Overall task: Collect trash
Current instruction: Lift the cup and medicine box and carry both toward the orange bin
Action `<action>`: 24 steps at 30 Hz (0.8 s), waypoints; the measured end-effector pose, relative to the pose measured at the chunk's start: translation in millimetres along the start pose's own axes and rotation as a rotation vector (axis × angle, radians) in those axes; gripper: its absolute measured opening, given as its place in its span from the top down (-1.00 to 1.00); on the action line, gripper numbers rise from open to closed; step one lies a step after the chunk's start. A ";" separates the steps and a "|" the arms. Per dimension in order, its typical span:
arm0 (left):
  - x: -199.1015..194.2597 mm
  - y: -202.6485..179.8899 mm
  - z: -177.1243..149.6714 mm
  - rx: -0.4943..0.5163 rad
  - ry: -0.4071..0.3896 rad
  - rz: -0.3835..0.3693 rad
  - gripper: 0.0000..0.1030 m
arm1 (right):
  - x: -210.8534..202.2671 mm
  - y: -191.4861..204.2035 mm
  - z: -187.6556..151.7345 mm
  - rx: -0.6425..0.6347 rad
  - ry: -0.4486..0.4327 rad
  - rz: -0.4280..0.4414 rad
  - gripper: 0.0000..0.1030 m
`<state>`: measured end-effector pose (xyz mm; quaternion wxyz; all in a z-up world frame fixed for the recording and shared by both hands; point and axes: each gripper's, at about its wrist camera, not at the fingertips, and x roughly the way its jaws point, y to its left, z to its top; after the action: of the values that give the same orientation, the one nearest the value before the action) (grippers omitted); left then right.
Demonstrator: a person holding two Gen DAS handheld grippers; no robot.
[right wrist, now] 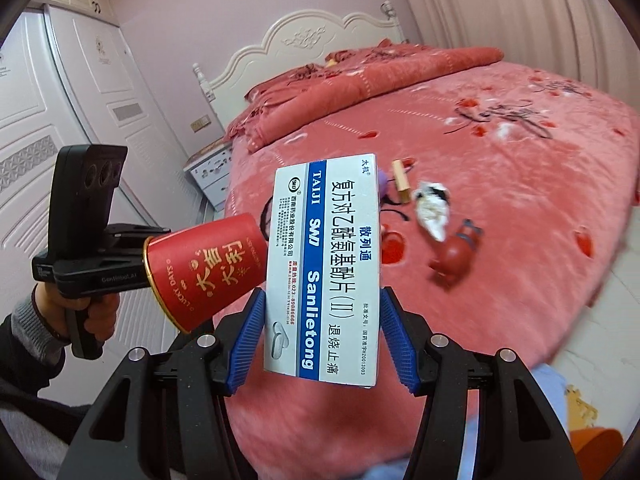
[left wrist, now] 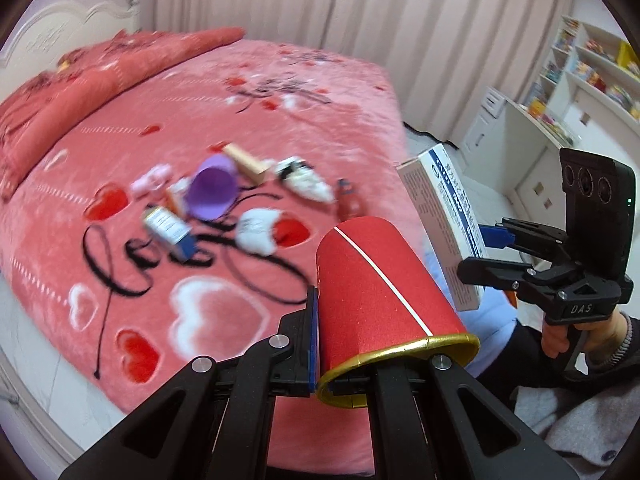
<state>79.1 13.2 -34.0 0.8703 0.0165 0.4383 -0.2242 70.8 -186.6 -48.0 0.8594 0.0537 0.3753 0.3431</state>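
In the left wrist view, the left gripper (left wrist: 352,344) was clamped on the wall of a red paper cup (left wrist: 376,288), gold rim toward the camera; at three o'clock the right gripper (left wrist: 486,254) carried a white medicine box (left wrist: 444,224). Loose trash (left wrist: 224,200) lay on the pink bed (left wrist: 160,128) at ten o'clock. In the right wrist view, half-spread blue pads (right wrist: 248,340) pinched the box, the cup at nine o'clock.

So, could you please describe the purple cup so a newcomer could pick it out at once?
On the pink bed, litter lies clustered over black lettering. The purple cup lies on its side there, between a tan box and a blue-and-white box. It is the only purple thing.
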 end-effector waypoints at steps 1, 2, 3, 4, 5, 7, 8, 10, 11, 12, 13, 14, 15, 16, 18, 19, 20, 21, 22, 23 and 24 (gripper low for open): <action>1.1 -9.1 2.0 0.017 -0.002 -0.010 0.91 | -13.2 -5.5 -5.4 0.010 -0.014 -0.016 -0.12; 3.2 -16.7 4.8 0.032 -0.004 -0.016 0.91 | -20.6 -8.2 -9.0 0.019 -0.021 -0.026 -0.11; 7.1 -26.9 8.8 0.050 -0.003 -0.028 0.91 | -28.8 -11.9 -13.2 0.029 -0.029 -0.035 -0.12; 10.7 -36.2 11.3 0.067 -0.002 -0.040 0.91 | -41.4 -18.8 -19.0 0.045 -0.043 -0.052 -0.12; 13.9 -43.8 13.6 0.082 0.000 -0.049 0.91 | -48.9 -22.3 -21.6 0.055 -0.052 -0.062 -0.12; 25.7 -64.6 21.8 0.123 0.008 -0.075 0.91 | -67.3 -32.0 -29.7 0.080 -0.076 -0.085 -0.12; 31.8 -75.2 26.1 0.145 0.013 -0.092 0.91 | -78.9 -36.8 -35.0 0.089 -0.091 -0.103 -0.12; 42.5 -93.7 33.0 0.181 0.022 -0.117 0.91 | -102.0 -50.0 -45.5 0.113 -0.120 -0.146 -0.12; 48.0 -102.9 36.9 0.199 0.026 -0.131 0.91 | -110.7 -56.3 -49.9 0.124 -0.130 -0.161 -0.12; 55.0 -114.9 41.7 0.223 0.034 -0.151 0.91 | -119.2 -63.3 -54.9 0.139 -0.140 -0.180 -0.12; 62.5 -127.5 46.3 0.248 0.040 -0.170 0.91 | -130.5 -72.7 -61.6 0.163 -0.152 -0.203 -0.12; 67.3 -136.0 48.6 0.265 0.044 -0.183 0.91 | -142.4 -83.3 -69.4 0.190 -0.164 -0.227 -0.12; 75.9 -149.0 53.5 0.289 0.051 -0.205 0.91 | -154.4 -94.7 -77.8 0.218 -0.174 -0.253 -0.12; 83.4 -160.0 57.7 0.309 0.058 -0.224 0.91 | -164.4 -103.8 -85.2 0.242 -0.181 -0.276 -0.12; 101.8 -184.5 65.7 0.352 0.076 -0.264 0.91 | -180.2 -117.8 -98.9 0.280 -0.190 -0.313 -0.12; 106.8 -191.3 67.1 0.365 0.082 -0.276 0.91 | -192.8 -129.2 -109.4 0.310 -0.196 -0.345 -0.12; 118.3 -204.3 70.7 0.384 0.094 -0.299 0.91 | -199.8 -135.4 -115.6 0.325 -0.198 -0.363 -0.12; 123.4 -212.2 71.9 0.395 0.103 -0.313 0.91 | -206.9 -142.2 -122.7 0.343 -0.199 -0.383 -0.12; 131.0 -222.1 73.4 0.412 0.114 -0.330 0.91 | -215.9 -151.1 -132.0 0.366 -0.201 -0.408 -0.12; 137.8 -230.8 74.2 0.425 0.123 -0.343 0.91 | -224.2 -160.2 -141.1 0.391 -0.204 -0.432 -0.12; 150.4 -244.4 75.2 0.444 0.141 -0.365 0.91 | -230.0 -167.4 -148.7 0.413 -0.207 -0.448 -0.12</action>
<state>114.6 -279.9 -62.5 0.7580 0.1429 0.4337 -0.4657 -49.6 -483.1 -72.6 0.9181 0.1777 0.3501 0.0545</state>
